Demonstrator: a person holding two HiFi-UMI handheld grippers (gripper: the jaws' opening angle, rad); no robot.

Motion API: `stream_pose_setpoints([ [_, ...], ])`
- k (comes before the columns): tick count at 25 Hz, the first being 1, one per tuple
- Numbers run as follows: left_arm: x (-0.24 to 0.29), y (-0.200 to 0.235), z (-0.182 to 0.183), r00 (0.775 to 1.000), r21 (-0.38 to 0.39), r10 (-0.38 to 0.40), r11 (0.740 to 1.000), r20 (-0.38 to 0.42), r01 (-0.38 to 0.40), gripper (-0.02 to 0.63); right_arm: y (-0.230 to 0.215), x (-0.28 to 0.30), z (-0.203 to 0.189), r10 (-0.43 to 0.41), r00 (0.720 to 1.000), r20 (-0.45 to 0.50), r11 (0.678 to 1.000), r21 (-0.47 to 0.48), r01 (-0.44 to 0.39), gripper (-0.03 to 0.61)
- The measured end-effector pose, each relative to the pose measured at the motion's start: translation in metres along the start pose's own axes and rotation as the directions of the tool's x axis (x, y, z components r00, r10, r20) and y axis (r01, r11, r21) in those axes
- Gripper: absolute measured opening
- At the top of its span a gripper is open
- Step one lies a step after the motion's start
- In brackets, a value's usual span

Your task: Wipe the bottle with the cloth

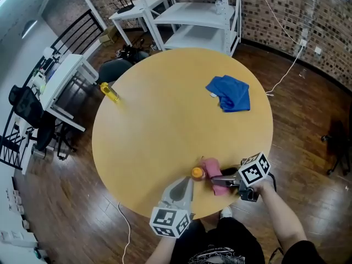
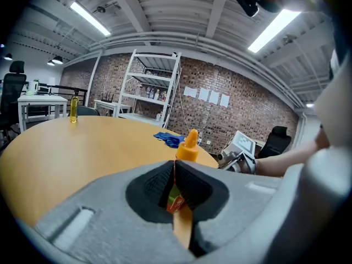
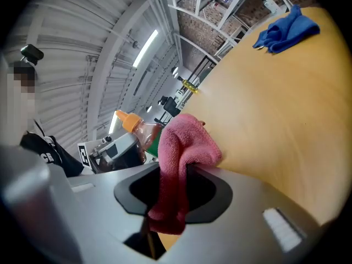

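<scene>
A small bottle with an orange cap (image 1: 197, 173) stands near the table's front edge, and my left gripper (image 1: 188, 183) is shut on it. In the left gripper view the bottle (image 2: 186, 150) rises between the dark pads, its label low in the gap. My right gripper (image 1: 215, 180) is shut on a pink cloth (image 1: 212, 171) that lies against the bottle's right side. In the right gripper view the pink cloth (image 3: 179, 158) bulges out of the jaws and touches the bottle (image 3: 140, 132).
A blue cloth (image 1: 230, 93) lies on the round wooden table (image 1: 165, 120) at the far right. A yellow bottle (image 1: 109, 92) stands near the left edge. White shelves (image 1: 192, 10) and a brick wall stand behind the table; a desk and chair are at the left.
</scene>
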State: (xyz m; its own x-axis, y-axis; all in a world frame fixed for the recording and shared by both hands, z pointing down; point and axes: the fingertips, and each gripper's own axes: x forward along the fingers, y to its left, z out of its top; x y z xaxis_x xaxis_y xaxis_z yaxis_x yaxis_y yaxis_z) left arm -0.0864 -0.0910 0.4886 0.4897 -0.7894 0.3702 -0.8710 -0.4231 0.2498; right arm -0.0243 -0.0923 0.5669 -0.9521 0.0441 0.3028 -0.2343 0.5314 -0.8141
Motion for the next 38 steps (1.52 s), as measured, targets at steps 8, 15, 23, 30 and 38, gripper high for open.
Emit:
stream_pose_setpoints([
  [8, -0.001, -0.012, -0.004, 1.0, 0.085, -0.03, 0.996, 0.0, 0.03, 0.091, 0.016, 0.002, -0.021, -0.028, 0.994, 0.103, 0.999, 0.04, 0.024, 0.109],
  [15, 0.019, -0.017, 0.0, 0.998, 0.151, -0.061, 0.986, -0.021, 0.064, 0.196, 0.02, -0.022, 0.002, -0.202, 0.948, 0.245, 0.978, -0.008, 0.211, 0.109],
  [23, 0.036, -0.018, 0.003, 0.997, 0.22, -0.074, 0.972, -0.037, 0.081, 0.195, 0.012, -0.03, -0.006, -0.278, 0.923, 0.266, 0.958, 0.005, 0.287, 0.11],
  [30, 0.04, -0.017, 0.007, 0.998, 0.25, -0.069, 0.966, -0.011, 0.07, 0.163, 0.004, -0.034, -0.012, -0.298, 0.914, 0.274, 0.954, 0.04, 0.298, 0.109],
  [38, 0.035, -0.015, 0.013, 0.998, 0.217, -0.068, 0.974, -0.018, 0.071, 0.158, 0.0, -0.021, -0.013, -0.31, 0.905, 0.29, 0.951, 0.081, 0.299, 0.109],
])
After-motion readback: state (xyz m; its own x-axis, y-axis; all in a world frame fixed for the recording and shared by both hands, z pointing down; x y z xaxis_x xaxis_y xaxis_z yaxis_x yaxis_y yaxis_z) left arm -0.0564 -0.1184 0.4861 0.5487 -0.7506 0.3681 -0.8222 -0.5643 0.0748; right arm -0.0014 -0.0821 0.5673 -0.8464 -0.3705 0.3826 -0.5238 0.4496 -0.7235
